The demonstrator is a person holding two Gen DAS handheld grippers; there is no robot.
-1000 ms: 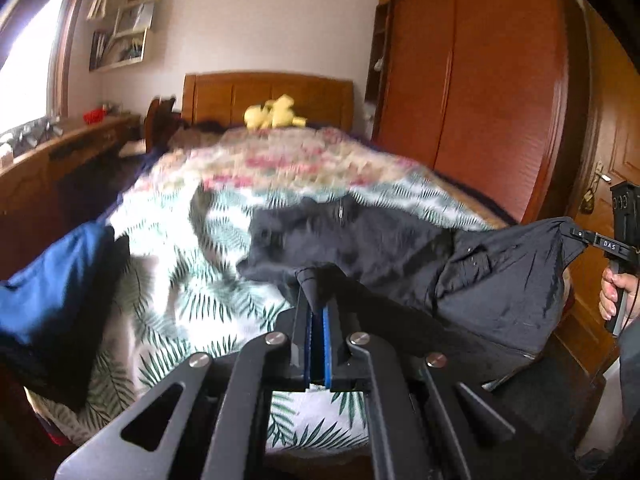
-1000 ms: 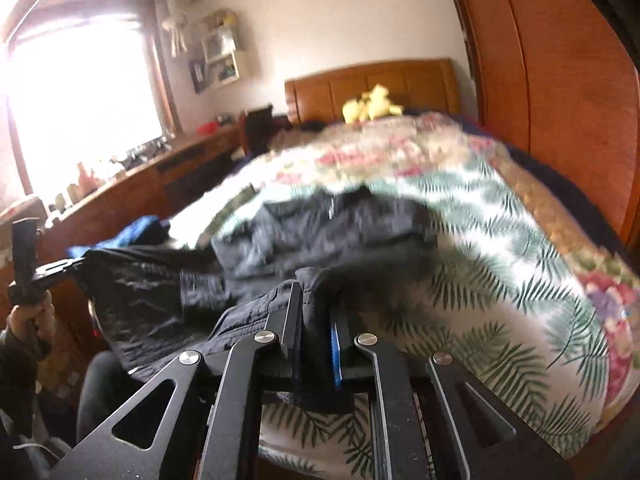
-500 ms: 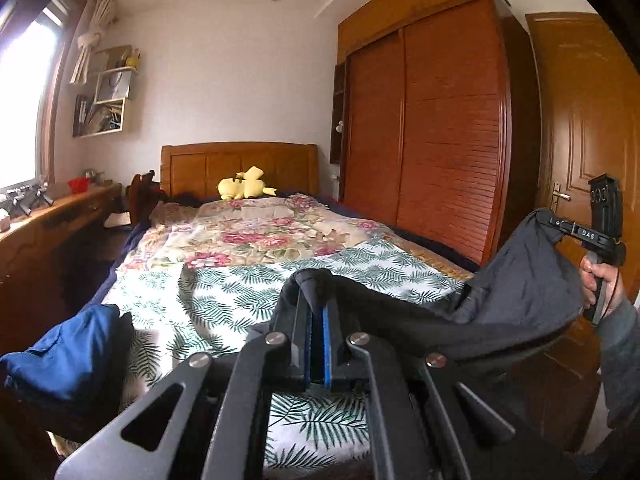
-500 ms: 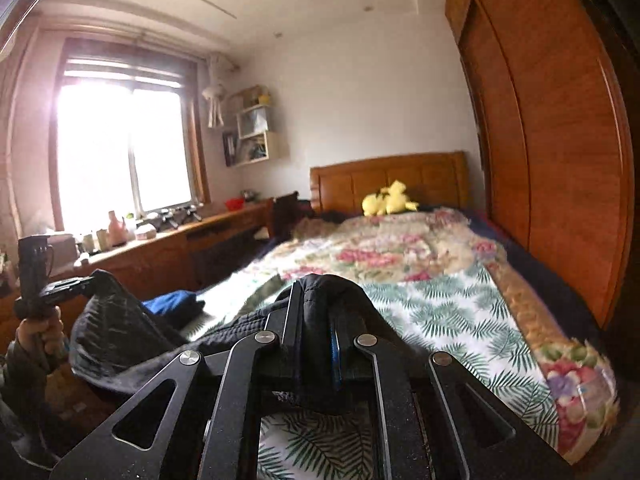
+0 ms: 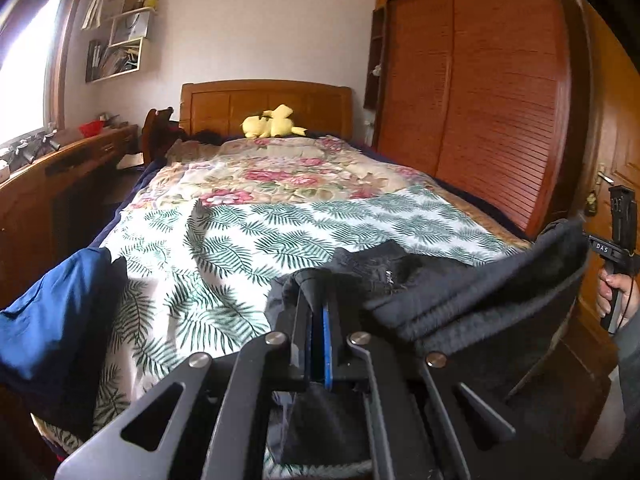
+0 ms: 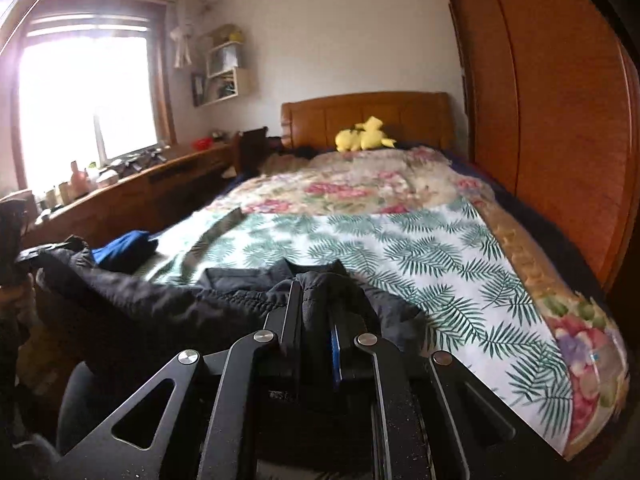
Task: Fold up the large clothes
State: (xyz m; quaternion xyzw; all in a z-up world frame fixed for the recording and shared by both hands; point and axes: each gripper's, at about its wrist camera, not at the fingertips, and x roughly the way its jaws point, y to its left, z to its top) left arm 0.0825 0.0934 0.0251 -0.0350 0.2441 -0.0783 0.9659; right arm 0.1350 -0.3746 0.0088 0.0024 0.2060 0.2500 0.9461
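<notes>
A large black garment (image 5: 472,300) hangs stretched between my two grippers over the foot of the bed (image 5: 248,240). My left gripper (image 5: 318,292) is shut on one end of it. My right gripper (image 6: 316,296) is shut on the other end of the garment (image 6: 152,300). Its middle sags onto the leaf-print cover (image 6: 400,248). The right gripper also shows at the right edge of the left wrist view (image 5: 592,240). The left one shows at the left edge of the right wrist view (image 6: 24,258).
A folded blue garment (image 5: 52,320) lies at the bed's left front corner, also in the right wrist view (image 6: 124,244). A yellow plush toy (image 5: 272,122) sits by the headboard. A wooden wardrobe (image 5: 480,100) runs along the right, a desk (image 5: 52,168) along the left.
Both grippers rose with the black garment, lifting it off the bed, then came down again. The garment now hangs lower, its middle back on the cover near the foot.
</notes>
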